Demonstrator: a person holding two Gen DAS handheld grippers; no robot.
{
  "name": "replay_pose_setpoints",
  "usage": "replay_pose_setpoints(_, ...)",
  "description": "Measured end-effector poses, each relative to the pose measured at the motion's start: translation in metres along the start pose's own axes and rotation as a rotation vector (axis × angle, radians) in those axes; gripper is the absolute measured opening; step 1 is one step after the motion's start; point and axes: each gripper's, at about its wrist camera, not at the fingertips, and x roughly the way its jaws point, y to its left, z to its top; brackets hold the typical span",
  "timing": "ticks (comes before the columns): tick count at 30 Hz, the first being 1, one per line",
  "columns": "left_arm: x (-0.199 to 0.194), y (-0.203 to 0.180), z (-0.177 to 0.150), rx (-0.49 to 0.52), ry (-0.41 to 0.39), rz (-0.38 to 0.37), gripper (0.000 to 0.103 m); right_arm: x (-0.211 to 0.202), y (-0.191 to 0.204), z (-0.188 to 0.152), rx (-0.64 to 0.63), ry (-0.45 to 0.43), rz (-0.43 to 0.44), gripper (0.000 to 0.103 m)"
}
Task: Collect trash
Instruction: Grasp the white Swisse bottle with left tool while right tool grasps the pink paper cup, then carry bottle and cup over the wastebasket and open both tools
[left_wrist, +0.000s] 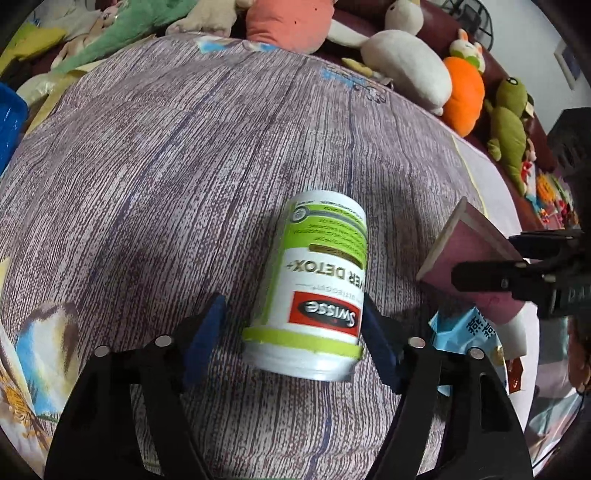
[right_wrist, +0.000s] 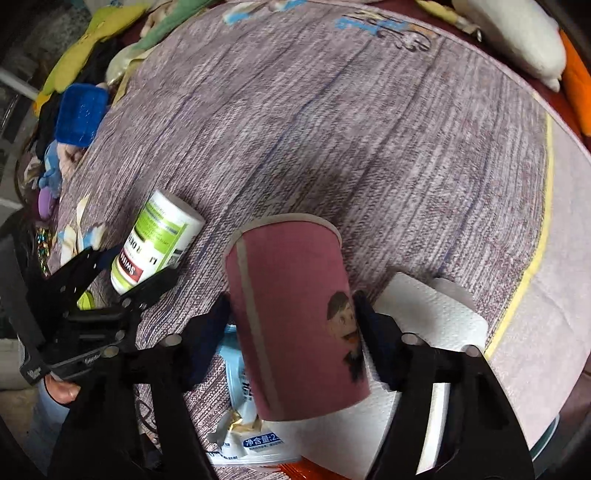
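Two handheld grippers work over a bed covered in a purple, wood-grain patterned sheet (left_wrist: 184, 147).

The left gripper (left_wrist: 291, 328) points steeply down with a white and green supplement bottle (left_wrist: 317, 280) lying between its blue-padded fingers (left_wrist: 207, 332). The bottle's cap end is nearest the claw and its base points away. The far-side pad touches the bottle; on the near side a narrow strip of sheet shows between pad and bottle, so whether the grip is firm cannot be told.

The right gripper (right_wrist: 291, 332) is clamped on a pink paper cup (right_wrist: 291, 317), one dark pad pressed against each side. The cup's open rim points away from the claw, and a small cartoon figure is printed beside the right-hand pad.

Just below and behind the cup lie a blue and white wrapper (right_wrist: 243, 424) and a white paper towel roll (right_wrist: 436, 314), the roll beside the right-hand finger.

Beyond both claws, at the far edge of the bed, sit plush toys (left_wrist: 406, 66). A blue basket (right_wrist: 79, 114) stands off to the left.
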Motion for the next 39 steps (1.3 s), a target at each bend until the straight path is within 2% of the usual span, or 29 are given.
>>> replay_pose_setpoints(3, -0.001, -0.004, -0.001, 0.009, -0.012, 0.014, 0.057, -0.006, 0.003, -0.004, -0.004, -0.032, -0.010, 0.060)
replay_pose_setpoints(9, -0.016, -0.016, -0.005, 0.020, -0.026, -0.003, 0.056, -0.035, -0.007, -0.012, 0.055, -0.117, 0.015, 0.060)
replay_pose_setpoints(15, -0.042, -0.055, -0.005, 0.085, -0.065, -0.049, 0.056, -0.069, -0.032, -0.040, 0.132, -0.194, 0.027, 0.060)
replay_pose_setpoints(25, -0.069, -0.144, -0.021, 0.214, -0.097, -0.134, 0.056, -0.121, -0.095, -0.126, 0.289, -0.306, 0.021, 0.060)
replay_pose_setpoints(39, -0.048, -0.311, -0.067, 0.467, -0.008, -0.241, 0.056, -0.181, -0.211, -0.279, 0.568, -0.475, 0.025, 0.061)
